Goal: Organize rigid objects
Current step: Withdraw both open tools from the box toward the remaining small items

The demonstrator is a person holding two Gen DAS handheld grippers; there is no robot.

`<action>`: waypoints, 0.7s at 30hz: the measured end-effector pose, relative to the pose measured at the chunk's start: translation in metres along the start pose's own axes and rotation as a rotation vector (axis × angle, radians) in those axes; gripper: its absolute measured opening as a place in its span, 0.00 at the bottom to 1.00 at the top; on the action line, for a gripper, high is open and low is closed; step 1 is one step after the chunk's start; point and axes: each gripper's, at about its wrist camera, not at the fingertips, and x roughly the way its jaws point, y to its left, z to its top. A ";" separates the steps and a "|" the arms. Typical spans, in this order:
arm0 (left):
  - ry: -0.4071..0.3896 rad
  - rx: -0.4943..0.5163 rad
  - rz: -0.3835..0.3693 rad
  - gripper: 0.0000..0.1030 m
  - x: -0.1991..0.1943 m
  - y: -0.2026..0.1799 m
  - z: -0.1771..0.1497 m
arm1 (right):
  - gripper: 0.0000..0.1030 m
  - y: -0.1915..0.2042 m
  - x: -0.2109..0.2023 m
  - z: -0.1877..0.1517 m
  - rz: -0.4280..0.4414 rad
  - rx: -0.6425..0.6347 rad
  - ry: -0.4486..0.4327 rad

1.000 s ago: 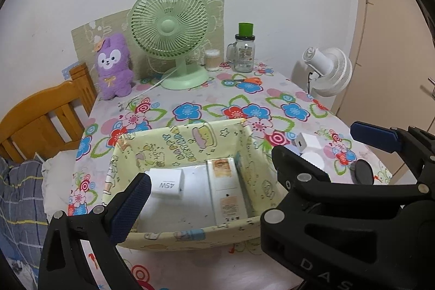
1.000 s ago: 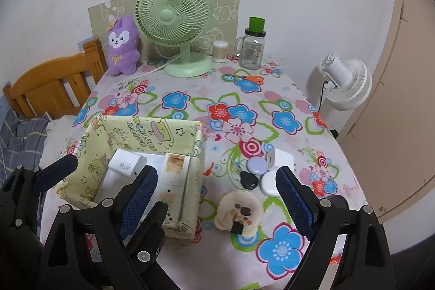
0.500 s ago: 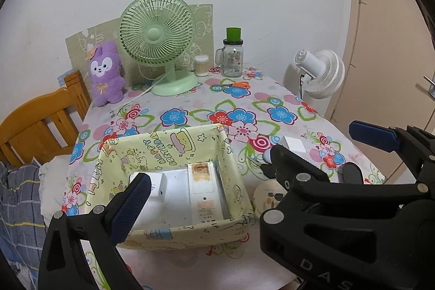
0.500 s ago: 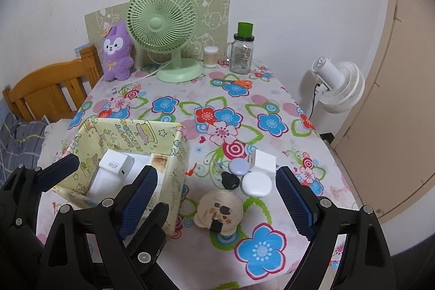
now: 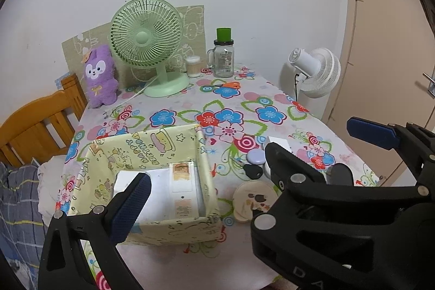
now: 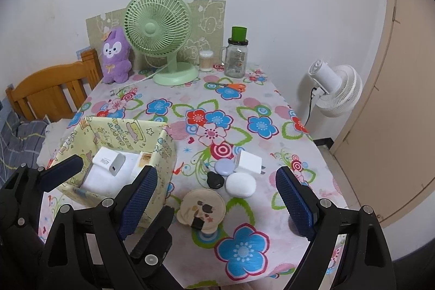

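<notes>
A yellow printed fabric basket (image 5: pixel 152 143) (image 6: pixel 163 151) stands on the flowered table and holds a white charger (image 6: pixel 110 160) and a flat white box (image 5: pixel 182 189). To its right lie loose items: a white plug cube (image 6: pixel 250 161), a lilac disc (image 6: pixel 225 167), a black key fob (image 6: pixel 214 180), a white round case (image 6: pixel 240 184) and a beige round pouch (image 6: pixel 203 208). My left gripper (image 5: pixel 251 169) hovers open and empty near the basket's front. My right gripper (image 6: pixel 217 200) hangs open and empty above the beige pouch, touching nothing.
At the table's back stand a green desk fan (image 6: pixel 160 26), a purple plush (image 6: pixel 115 56), a glass jar with a green lid (image 6: pixel 236 53), a cotton-swab pot (image 6: pixel 206 60) and orange scissors (image 6: pixel 231 85). A wooden chair (image 6: pixel 51 91) is left, a white floor fan (image 6: pixel 337 89) right.
Both grippers have drawn back from the table, so the basket and loose items look smaller and farther off. Both stay equally wide, and nothing on the table has moved.
</notes>
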 end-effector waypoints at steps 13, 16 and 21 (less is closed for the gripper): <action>-0.002 -0.006 -0.012 1.00 0.003 -0.029 -0.001 | 0.88 -0.032 -0.003 -0.009 -0.003 -0.002 -0.009; -0.008 -0.008 -0.008 1.00 0.005 -0.037 0.000 | 0.88 -0.039 -0.003 -0.010 0.000 -0.002 -0.011; -0.009 -0.006 -0.008 1.00 0.008 -0.051 0.001 | 0.88 -0.050 -0.003 -0.012 -0.006 -0.012 -0.021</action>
